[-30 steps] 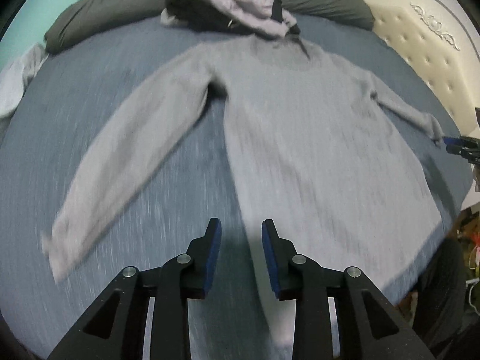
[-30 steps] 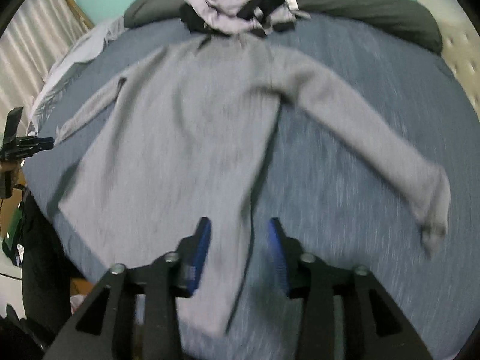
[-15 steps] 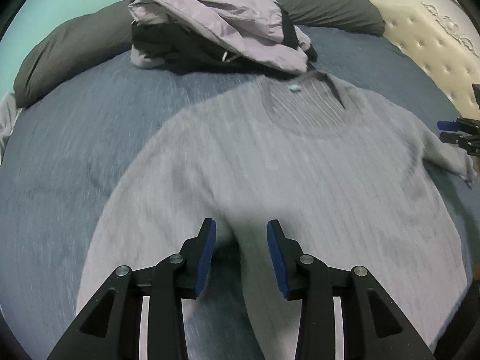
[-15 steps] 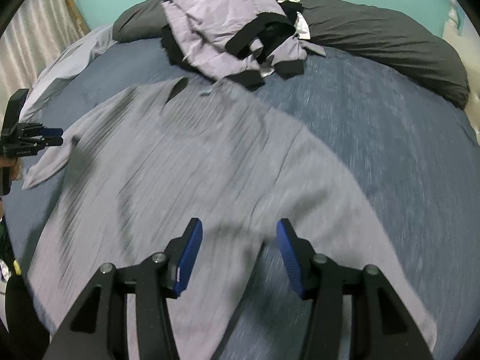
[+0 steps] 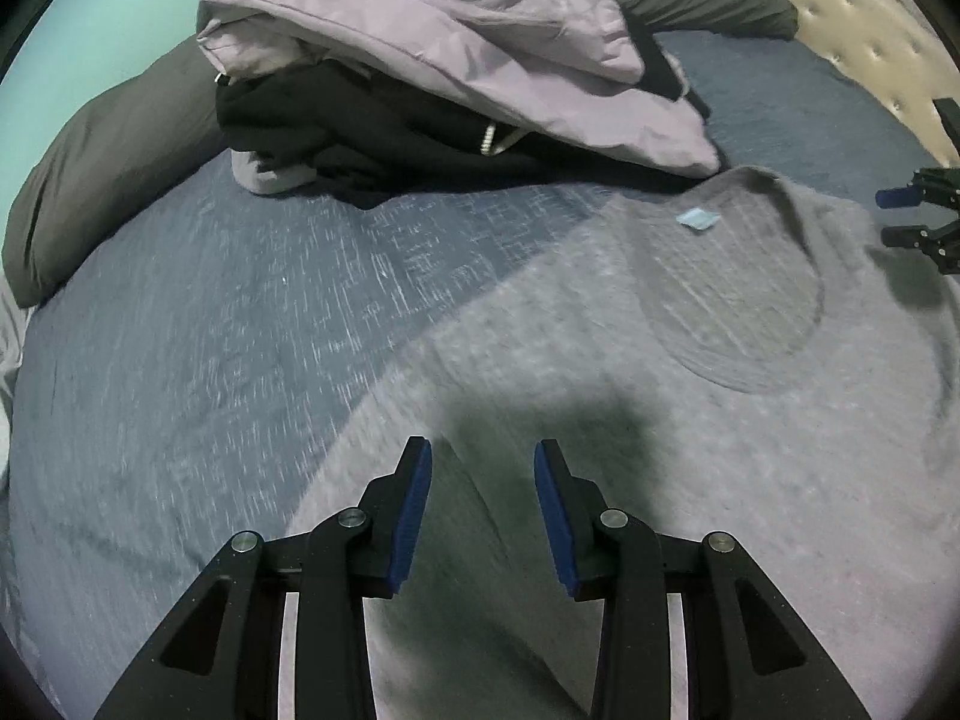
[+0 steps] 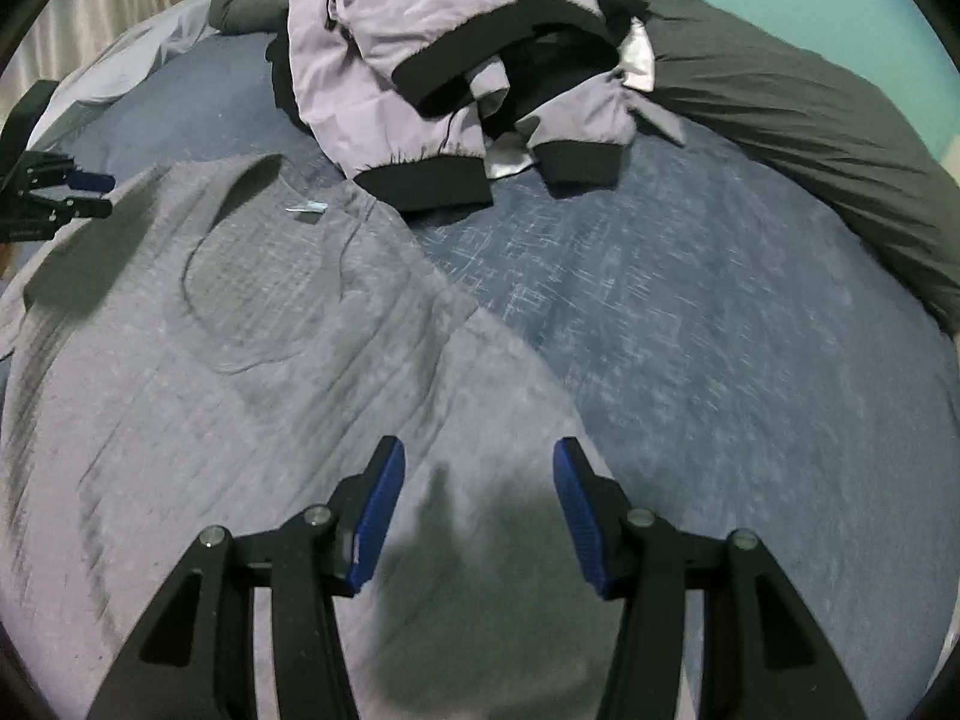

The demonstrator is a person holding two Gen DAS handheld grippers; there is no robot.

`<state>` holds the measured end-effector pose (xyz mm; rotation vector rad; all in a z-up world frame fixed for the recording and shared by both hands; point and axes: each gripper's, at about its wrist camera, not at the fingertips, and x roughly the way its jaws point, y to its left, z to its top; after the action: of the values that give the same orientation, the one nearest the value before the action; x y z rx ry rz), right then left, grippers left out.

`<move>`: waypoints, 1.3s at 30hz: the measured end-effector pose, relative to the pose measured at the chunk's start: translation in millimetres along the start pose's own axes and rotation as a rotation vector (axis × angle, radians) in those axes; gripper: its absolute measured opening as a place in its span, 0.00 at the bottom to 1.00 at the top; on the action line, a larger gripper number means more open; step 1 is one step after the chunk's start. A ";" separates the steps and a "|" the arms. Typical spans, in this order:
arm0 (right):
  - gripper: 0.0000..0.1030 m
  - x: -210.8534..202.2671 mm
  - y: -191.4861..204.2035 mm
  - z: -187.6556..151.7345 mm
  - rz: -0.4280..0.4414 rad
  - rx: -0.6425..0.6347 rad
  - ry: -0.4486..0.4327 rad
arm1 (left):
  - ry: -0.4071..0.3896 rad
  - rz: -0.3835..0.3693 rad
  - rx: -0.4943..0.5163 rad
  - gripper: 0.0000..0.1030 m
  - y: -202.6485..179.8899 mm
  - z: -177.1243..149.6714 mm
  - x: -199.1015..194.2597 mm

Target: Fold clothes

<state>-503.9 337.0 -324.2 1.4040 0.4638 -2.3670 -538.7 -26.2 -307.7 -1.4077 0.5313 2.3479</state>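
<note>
A grey long-sleeved sweater (image 5: 690, 396) lies flat on the blue bed (image 5: 240, 300), neckline toward the pillows, a small pale label (image 5: 698, 219) inside its collar. My left gripper (image 5: 483, 450) hovers open over the sweater's left shoulder, nothing between its blue pads. In the right wrist view the same sweater (image 6: 210, 396) spreads left, and my right gripper (image 6: 479, 450) stands open above its right shoulder, empty. Each gripper shows at the edge of the other's view: right gripper (image 5: 900, 216), left gripper (image 6: 90, 195).
A heap of lilac and black jackets (image 5: 456, 72) (image 6: 456, 60) sits just beyond the collar. Dark grey pillows (image 5: 90, 180) (image 6: 810, 120) line the far edge of the bed. A cream tufted headboard (image 5: 870, 30) stands at the right; a teal wall lies behind.
Both grippers have travelled from the sweater's hem area up toward its shoulders and sunk closer to the fabric. The jacket heap and collar now loom much larger. Both stay open.
</note>
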 end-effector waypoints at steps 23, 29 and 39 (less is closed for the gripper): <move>0.03 19.3 -34.4 22.4 -0.031 0.075 -0.118 | -0.044 0.015 -0.033 0.19 26.8 1.7 32.1; 0.03 37.0 -60.0 24.5 -0.045 0.215 -0.092 | -0.059 0.024 -0.057 0.14 31.1 4.9 30.0; 0.06 41.1 -51.4 29.6 -0.047 0.222 -0.114 | -0.120 0.025 -0.104 0.38 45.3 8.0 17.6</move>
<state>-568.4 364.0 -341.9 1.3512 0.2100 -2.5856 -574.2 -59.8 -313.7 -1.3000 0.4017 2.4931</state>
